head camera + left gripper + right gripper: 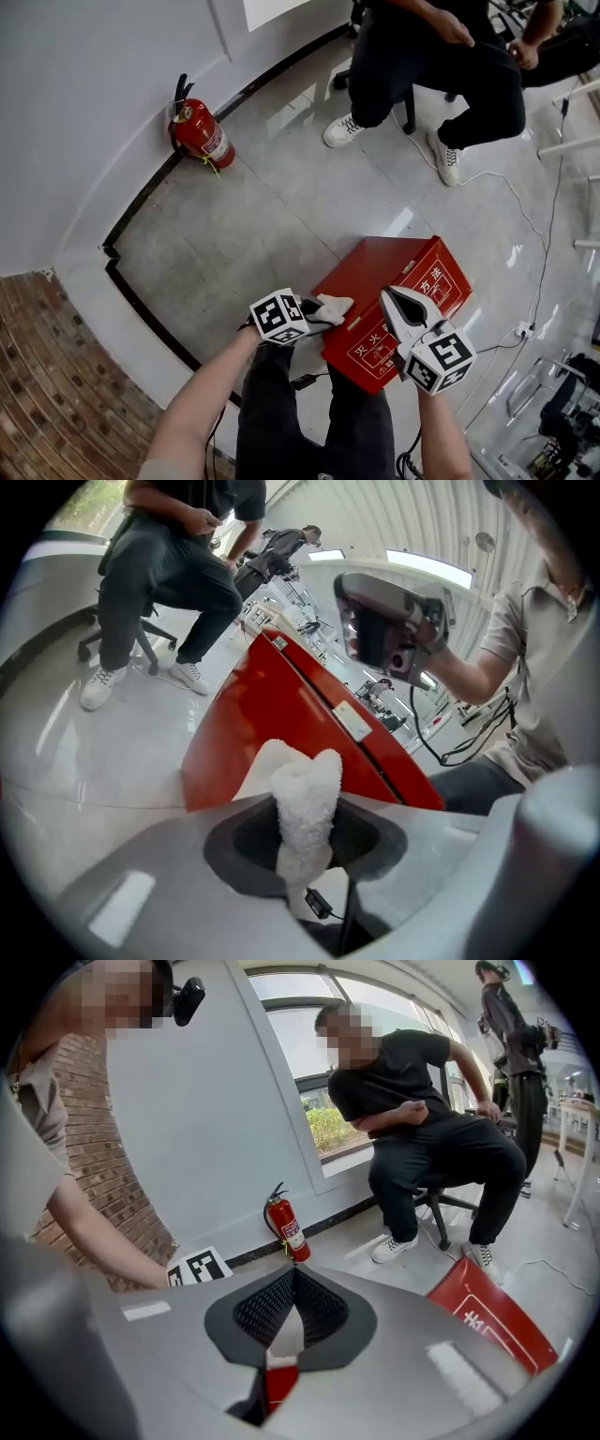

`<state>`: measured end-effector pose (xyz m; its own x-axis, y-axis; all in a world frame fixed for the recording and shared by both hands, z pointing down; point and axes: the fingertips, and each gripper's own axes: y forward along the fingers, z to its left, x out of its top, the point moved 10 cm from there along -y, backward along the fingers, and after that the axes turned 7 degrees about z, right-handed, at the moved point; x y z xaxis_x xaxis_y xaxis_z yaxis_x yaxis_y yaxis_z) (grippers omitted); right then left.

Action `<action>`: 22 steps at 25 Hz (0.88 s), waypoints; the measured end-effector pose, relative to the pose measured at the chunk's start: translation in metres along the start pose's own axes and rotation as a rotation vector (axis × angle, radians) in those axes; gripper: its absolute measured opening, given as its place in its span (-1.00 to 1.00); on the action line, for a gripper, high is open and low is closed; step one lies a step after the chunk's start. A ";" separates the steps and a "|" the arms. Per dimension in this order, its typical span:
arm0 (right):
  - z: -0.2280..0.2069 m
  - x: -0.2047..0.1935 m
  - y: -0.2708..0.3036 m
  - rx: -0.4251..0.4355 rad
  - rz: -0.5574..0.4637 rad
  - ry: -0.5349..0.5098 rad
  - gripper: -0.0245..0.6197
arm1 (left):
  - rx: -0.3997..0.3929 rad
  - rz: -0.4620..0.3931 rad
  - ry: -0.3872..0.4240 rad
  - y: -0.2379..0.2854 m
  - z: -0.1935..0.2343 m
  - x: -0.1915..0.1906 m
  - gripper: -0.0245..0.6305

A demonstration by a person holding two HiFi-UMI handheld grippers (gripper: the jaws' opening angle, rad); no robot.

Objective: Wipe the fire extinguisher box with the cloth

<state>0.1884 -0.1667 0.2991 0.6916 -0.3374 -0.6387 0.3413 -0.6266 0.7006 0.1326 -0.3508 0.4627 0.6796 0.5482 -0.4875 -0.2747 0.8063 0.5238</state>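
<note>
Red box (398,281) lies on the grey floor (244,225) just ahead of the operator's knees, white-lettered face turned toward the right gripper side. Left gripper (317,312) is clenched on a white cloth (336,306). In the left gripper view the cloth (307,794) stands as a thick fluffy wad pinched between the jaws, with its free end poking out past the tips. In the head view, cloth meets the box at its near left top edge. The same edge fills the left gripper view as a red slab (281,714) just beyond the wad. Right gripper (397,311) hangs over the box's near right part; contact cannot be told. Its own view shows the right gripper (294,1274) with ribbed pads closed tip to tip and nothing held; a strip of red shows through the slit lower down, and a corner of the box (497,1321) lies at lower right. Fire extinguisher (200,131) leans at the wall, well apart from the box. A seated person (431,56) in dark clothes and white shoes sits on a chair beyond the box. A white cable (525,225) trails across the floor at right.
</note>
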 end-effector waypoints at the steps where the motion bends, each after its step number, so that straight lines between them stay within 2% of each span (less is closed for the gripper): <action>1: -0.003 -0.001 -0.003 -0.004 -0.001 0.003 -0.85 | 0.009 -0.003 0.007 0.006 0.009 0.008 -0.58; 7: -0.032 -0.012 -0.028 -0.039 -0.017 0.014 -0.85 | 0.051 -0.038 0.055 0.041 0.068 0.073 -0.58; 12: -0.068 -0.018 -0.042 -0.084 -0.005 0.035 -0.85 | 0.113 -0.059 0.095 0.058 0.100 0.130 -0.58; 18: -0.094 -0.023 -0.065 -0.108 -0.026 0.059 -0.85 | 0.194 -0.055 0.147 0.070 0.114 0.189 -0.58; 22: -0.110 -0.026 -0.081 -0.109 -0.033 0.078 -0.85 | 0.223 -0.076 0.174 0.059 0.101 0.216 -0.58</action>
<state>0.2129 -0.0306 0.2940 0.7247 -0.2593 -0.6384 0.4291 -0.5551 0.7125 0.3319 -0.2069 0.4583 0.5604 0.5337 -0.6333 -0.0583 0.7882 0.6127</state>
